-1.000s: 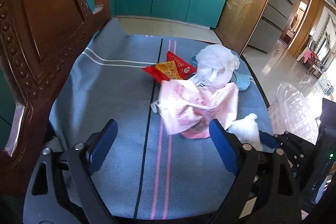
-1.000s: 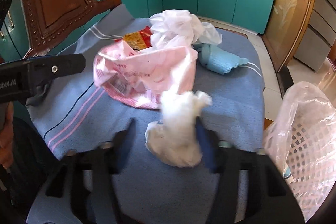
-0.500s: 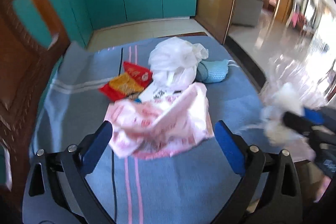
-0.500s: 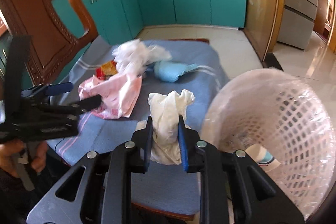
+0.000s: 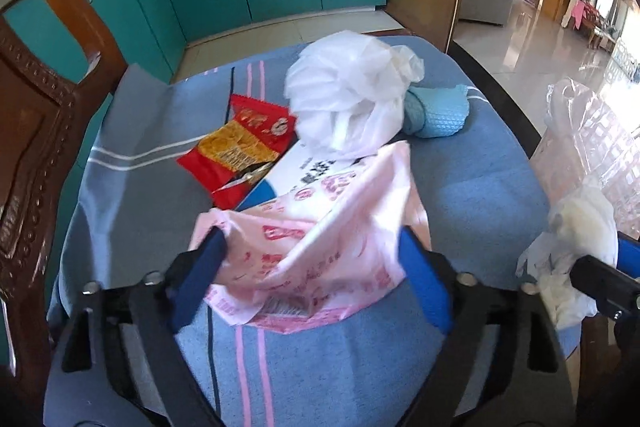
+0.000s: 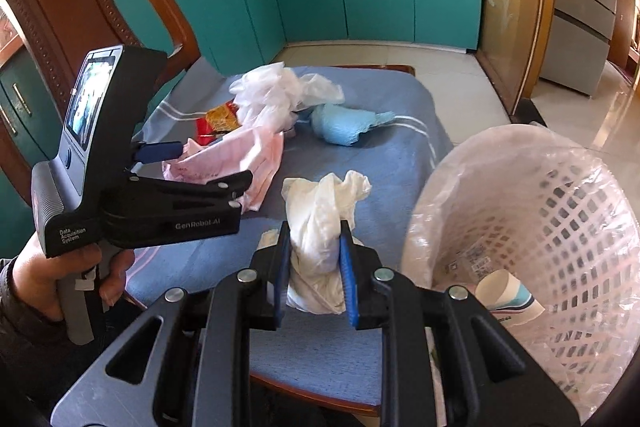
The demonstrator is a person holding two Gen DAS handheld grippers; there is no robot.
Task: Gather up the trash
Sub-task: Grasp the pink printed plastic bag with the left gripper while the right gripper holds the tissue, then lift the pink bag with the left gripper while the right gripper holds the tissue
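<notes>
Trash on the cloth (image 5: pixel 120 211): four pieces; right claw (image 6: pixel 316 269) clamps a white wad (image 6: pixel 320 215), left claw (image 5: pixel 312 275) closing around pink bag (image 5: pixel 320 239).

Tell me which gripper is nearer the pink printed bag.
Left. The left gripper straddles the pink printed bag, its jaws just closing around it. The right gripper is off to the bag's side, clamping a white wad.
</notes>
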